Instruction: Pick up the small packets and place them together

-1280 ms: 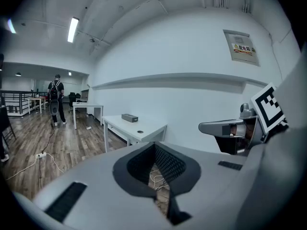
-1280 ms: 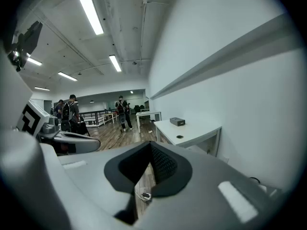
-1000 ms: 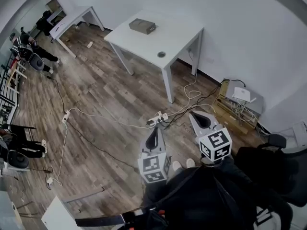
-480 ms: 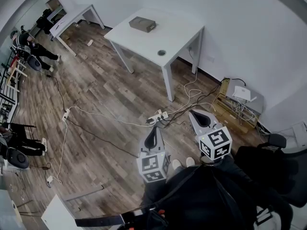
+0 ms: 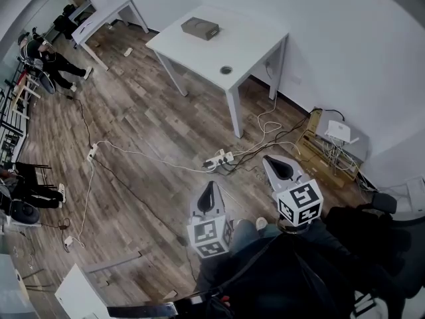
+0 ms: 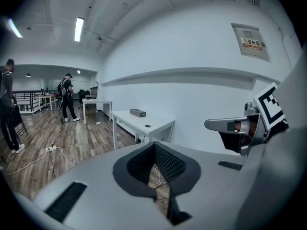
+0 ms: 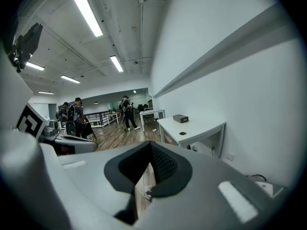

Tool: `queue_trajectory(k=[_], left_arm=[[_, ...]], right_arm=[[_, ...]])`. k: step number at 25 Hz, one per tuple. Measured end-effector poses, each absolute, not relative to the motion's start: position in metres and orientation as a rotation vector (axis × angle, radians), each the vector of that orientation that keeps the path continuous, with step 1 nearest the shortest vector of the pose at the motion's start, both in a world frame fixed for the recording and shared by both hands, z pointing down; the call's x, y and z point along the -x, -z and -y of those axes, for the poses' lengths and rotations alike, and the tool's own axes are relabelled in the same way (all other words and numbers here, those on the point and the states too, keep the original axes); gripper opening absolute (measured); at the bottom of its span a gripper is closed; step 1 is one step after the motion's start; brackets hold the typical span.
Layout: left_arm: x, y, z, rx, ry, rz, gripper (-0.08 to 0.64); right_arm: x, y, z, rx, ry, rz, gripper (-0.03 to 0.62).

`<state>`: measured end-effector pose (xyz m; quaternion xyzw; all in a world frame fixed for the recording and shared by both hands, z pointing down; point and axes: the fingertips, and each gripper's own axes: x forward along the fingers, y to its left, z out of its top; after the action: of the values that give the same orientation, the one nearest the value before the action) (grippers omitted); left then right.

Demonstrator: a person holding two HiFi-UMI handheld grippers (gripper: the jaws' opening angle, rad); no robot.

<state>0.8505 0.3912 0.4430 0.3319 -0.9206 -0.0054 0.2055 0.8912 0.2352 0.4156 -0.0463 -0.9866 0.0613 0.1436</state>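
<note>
I hold my left gripper [image 5: 210, 191] and my right gripper [image 5: 279, 167] at the lower middle of the frame. Both have the jaws closed together, with nothing between them. A small grey box [image 5: 200, 28] lies on the white table [image 5: 246, 52] at the upper middle, well apart from both grippers. I cannot tell if it is the packets.

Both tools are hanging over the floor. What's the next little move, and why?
Probably step toward the white table. The left tool and right tool are shut and empty over the wood floor, no packets show, and the box on that table seems the likeliest place to look.
</note>
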Motion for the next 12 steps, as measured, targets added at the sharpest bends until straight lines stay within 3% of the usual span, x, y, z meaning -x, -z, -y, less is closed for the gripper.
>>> queue_trajectory(k=[12], left_arm=[[-0.76, -0.448, -0.378, -0.889, 0.045, 2.617, 0.0]], right_arm=[[-0.797, -0.428, -0.209, 0.113, -0.138, 2.853, -0.002]])
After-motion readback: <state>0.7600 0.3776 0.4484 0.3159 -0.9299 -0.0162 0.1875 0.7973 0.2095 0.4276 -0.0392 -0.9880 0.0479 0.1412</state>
